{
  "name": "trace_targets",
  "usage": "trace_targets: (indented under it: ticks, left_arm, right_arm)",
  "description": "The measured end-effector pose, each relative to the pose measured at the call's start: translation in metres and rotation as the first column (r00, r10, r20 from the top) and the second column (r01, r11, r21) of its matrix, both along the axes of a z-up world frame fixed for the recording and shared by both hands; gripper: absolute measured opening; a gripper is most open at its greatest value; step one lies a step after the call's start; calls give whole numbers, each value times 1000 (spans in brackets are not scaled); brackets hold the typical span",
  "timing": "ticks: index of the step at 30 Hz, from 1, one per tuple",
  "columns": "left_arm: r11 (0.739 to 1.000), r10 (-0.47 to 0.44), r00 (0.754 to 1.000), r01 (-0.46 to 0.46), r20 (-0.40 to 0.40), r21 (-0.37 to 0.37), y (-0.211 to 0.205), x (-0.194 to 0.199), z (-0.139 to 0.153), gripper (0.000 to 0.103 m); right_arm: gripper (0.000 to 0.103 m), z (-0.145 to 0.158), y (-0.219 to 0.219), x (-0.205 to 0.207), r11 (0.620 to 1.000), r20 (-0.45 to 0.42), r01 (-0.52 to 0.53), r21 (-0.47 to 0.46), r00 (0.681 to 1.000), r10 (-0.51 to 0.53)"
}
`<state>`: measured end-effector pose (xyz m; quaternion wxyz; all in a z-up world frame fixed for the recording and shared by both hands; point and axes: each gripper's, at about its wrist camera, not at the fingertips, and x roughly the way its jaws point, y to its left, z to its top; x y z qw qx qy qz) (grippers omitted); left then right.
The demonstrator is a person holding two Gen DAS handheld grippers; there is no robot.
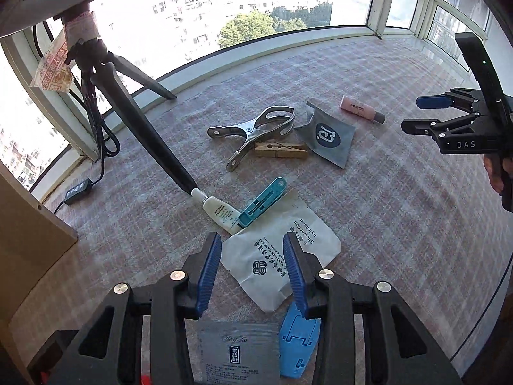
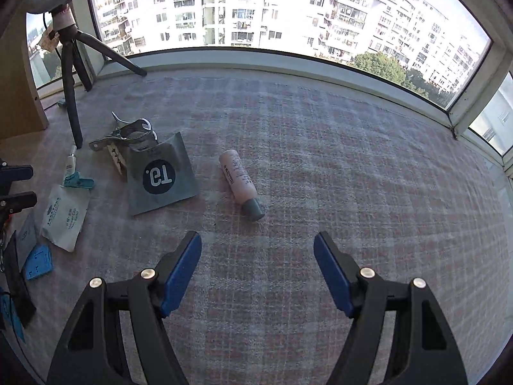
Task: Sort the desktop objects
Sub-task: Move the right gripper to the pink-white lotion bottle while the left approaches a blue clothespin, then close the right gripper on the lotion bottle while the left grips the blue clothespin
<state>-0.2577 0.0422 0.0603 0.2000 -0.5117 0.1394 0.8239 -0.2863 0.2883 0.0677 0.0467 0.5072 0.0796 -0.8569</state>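
My left gripper (image 1: 251, 240) hangs open over a white shower-cap sachet (image 1: 279, 256), which shows between its blue pads untouched. Nearer the camera lie a grey tea sachet (image 1: 237, 349) and a blue clip (image 1: 298, 340). Beyond are a teal clip (image 1: 263, 202), a small white tube (image 1: 219, 210), a metal clamp (image 1: 256, 131), a wooden clothespin (image 1: 282, 150) and a grey sachet (image 1: 330, 134). My right gripper (image 2: 258, 239) is open and empty, just short of a pink tube with a grey cap (image 2: 239, 181).
A black tripod (image 1: 128, 106) stands at the back left, one foot touching the white tube. A wooden panel (image 1: 29, 234) rises at the left edge. A cable with a controller (image 1: 78, 191) lies by the window frame. The pink checked cloth (image 2: 352, 166) stretches to the right.
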Motion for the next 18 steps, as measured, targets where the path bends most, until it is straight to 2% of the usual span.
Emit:
trace_targets:
  ticks: [9,13,18]
  left_arm:
    - [996,-87,995,89,55,-30,21,-28,-33,30]
    - [995,-89,993,92,77,-36,28,-36,-39,27]
    - [995,-86,994,88,61,-38,34,-39,-37,28]
  right_arm:
    - [72,-17,-2,-37,998,30,-58,-27,998,59]
    - [72,-24,-2,-48,997,45,-57,-46,997,59]
    - [71,-31,-2,-58,995,73,-60,-77,995,65]
